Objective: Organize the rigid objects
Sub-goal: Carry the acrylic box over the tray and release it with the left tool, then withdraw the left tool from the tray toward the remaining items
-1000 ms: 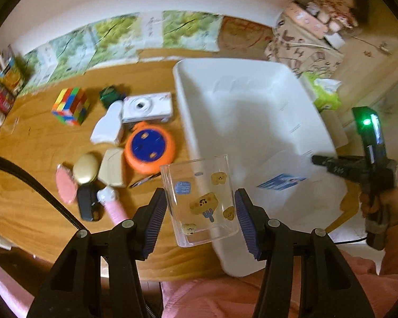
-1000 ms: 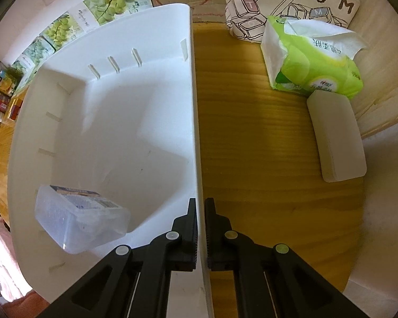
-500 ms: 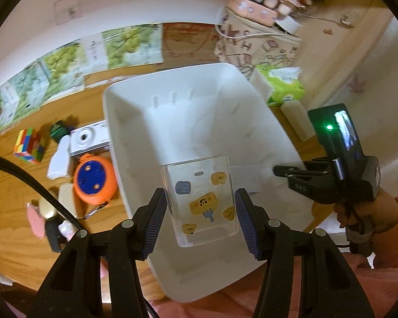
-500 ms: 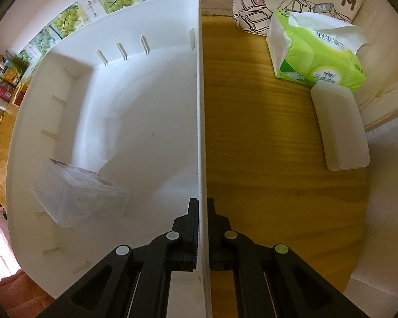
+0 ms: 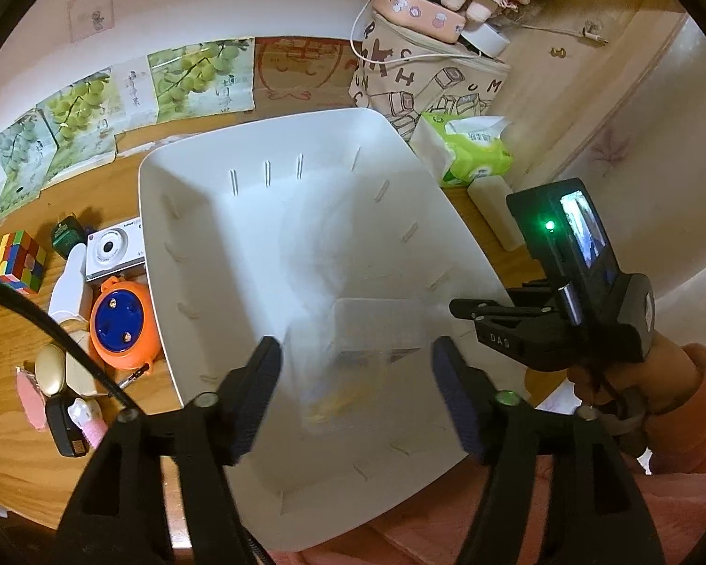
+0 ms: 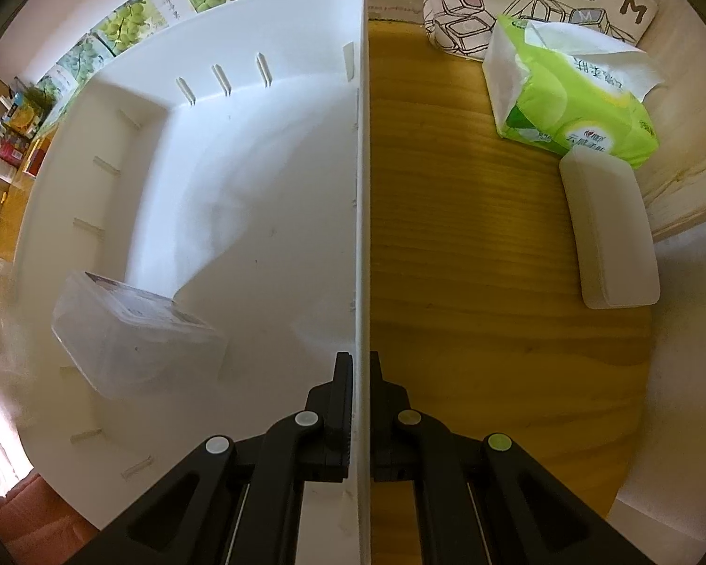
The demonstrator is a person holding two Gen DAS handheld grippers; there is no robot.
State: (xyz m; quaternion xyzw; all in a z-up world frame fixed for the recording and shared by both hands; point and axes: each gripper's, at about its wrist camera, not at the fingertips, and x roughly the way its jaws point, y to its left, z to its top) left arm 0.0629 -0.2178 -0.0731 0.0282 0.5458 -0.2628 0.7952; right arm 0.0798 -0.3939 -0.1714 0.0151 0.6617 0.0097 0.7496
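Opening left fingers (image 5: pixel 355 393) releasing blurred cup (image 5: pixel 339 376), right fingers (image 6: pixel 361 400) clamping bin wall (image 6: pixel 362 188)

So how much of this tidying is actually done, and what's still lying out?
Barely begun. One clear plastic box lies in the white bin. The left hand-held gripper is opening over the bin, a blurred clear cup dropping between its jaws. The right hand-held gripper clamps the bin's wall. The Rubik's cube, camera, orange disc and smaller bits remain outside.

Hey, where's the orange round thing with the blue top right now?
In the left wrist view, the orange round case sits on the wooden table just left of the white bin, below the white camera.
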